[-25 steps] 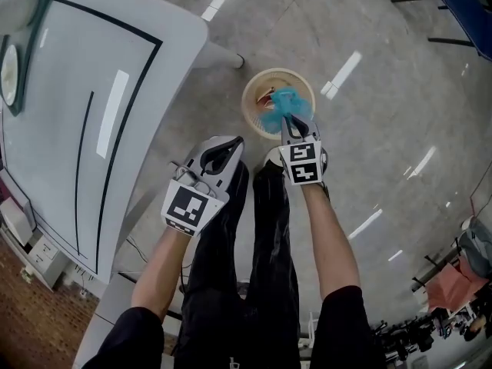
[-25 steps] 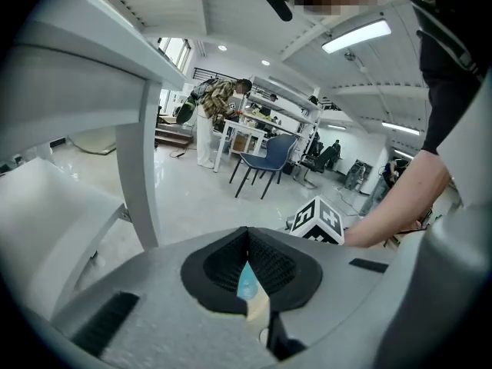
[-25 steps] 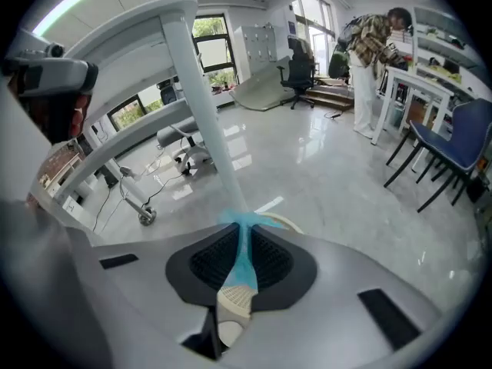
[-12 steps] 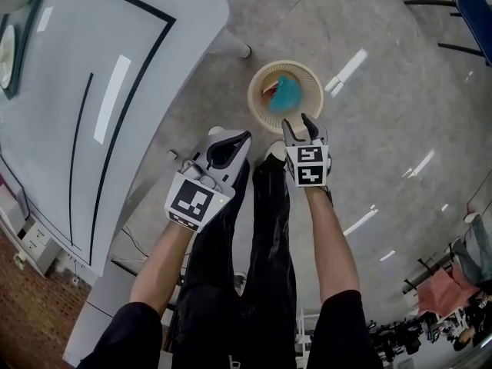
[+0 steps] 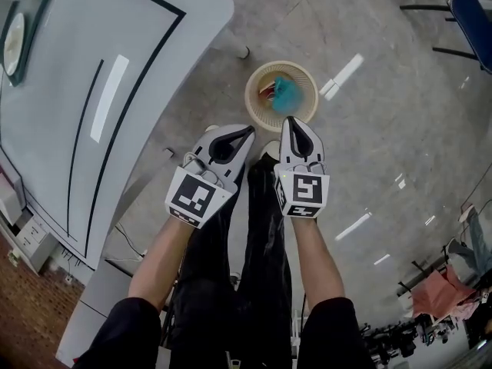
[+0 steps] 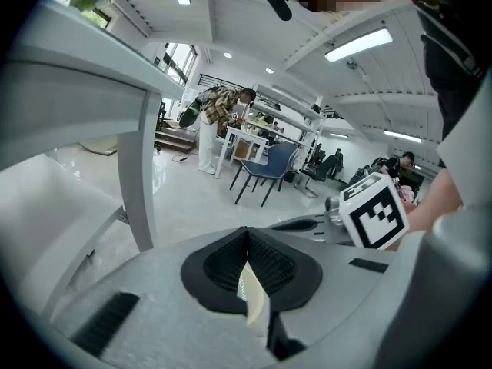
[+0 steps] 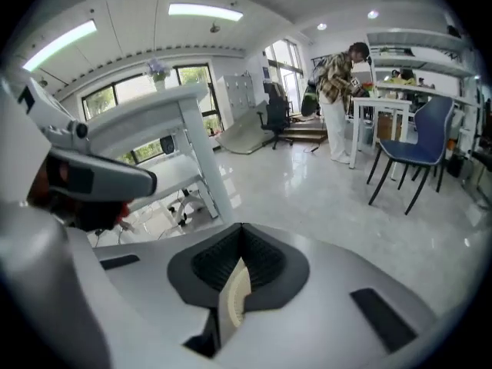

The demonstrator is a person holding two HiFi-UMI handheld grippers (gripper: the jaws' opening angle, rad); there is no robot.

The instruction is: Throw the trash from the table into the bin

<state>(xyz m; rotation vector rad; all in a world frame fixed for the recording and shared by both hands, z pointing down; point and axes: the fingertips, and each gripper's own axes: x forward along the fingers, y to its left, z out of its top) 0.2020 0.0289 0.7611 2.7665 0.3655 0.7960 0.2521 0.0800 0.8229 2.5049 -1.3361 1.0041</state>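
Note:
The bin (image 5: 259,110), a cream round basket, stands on the floor past the table's corner. Blue crumpled trash (image 5: 287,94) lies inside it beside something red. My right gripper (image 5: 293,120) is shut and empty, held above the bin's near rim. My left gripper (image 5: 249,130) is shut too, just left of the right one, with nothing in it. In the left gripper view the jaws (image 6: 247,231) meet in a closed seam. The right gripper view shows the same closed seam (image 7: 242,227). The white table (image 5: 92,91) fills the left side.
A round dish (image 5: 14,41) sits at the table's far left edge. The person's black-trousered legs (image 5: 257,229) are below both grippers. A blue chair (image 7: 419,152) and a standing person (image 7: 338,83) at another table are far across the room.
The right gripper held the blue trash over the bin, opened and dropped it in, then shut and rose back toward the head camera. The left gripper stayed about where it was.

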